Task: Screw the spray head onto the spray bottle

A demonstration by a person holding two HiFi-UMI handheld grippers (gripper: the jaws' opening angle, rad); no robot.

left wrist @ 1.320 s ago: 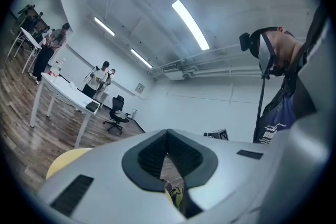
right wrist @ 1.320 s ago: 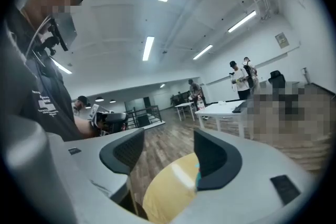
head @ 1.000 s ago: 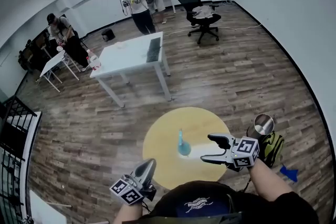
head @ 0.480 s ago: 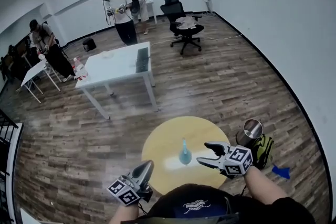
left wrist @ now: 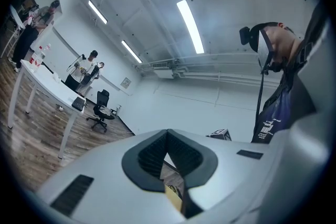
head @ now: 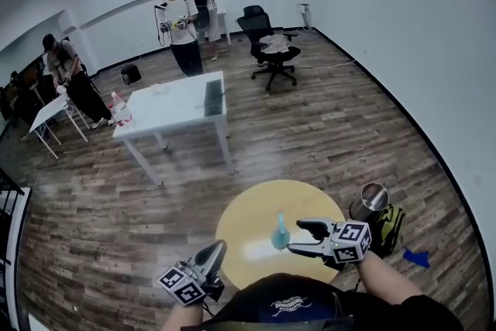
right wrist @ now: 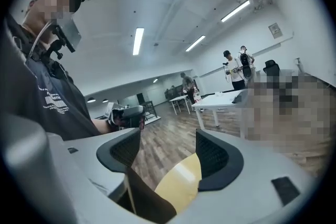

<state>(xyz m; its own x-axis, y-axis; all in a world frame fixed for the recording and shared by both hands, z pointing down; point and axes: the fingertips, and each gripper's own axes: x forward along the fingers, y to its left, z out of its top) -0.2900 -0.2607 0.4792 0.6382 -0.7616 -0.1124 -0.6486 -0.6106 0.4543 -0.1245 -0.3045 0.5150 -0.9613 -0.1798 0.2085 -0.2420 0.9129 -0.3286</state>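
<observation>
A small blue spray bottle (head: pixel 280 233) stands upright on the round yellow table (head: pixel 248 217), with no spray head seen on it. My right gripper (head: pixel 294 237) points left at it from just beside it, apart from it. Its jaws have just been closing and still stand open. In the right gripper view (right wrist: pixel 168 157) only the yellow tabletop shows between the pads. My left gripper (head: pixel 214 253) hovers at the table's near left edge, shut. In the left gripper view (left wrist: pixel 168 152) nothing shows between its pads. No spray head is visible in any view.
A steel cup (head: pixel 370 200) and a green bag (head: pixel 390 225) sit to the right of the yellow table. Farther off stand a white table (head: pixel 178 101) and an office chair (head: pixel 267 46). Several people are at the back wall.
The right gripper has moved left, closer to the blue bottle, and its jaws have narrowed. The left gripper stays shut low at the left. The head view has shifted.
</observation>
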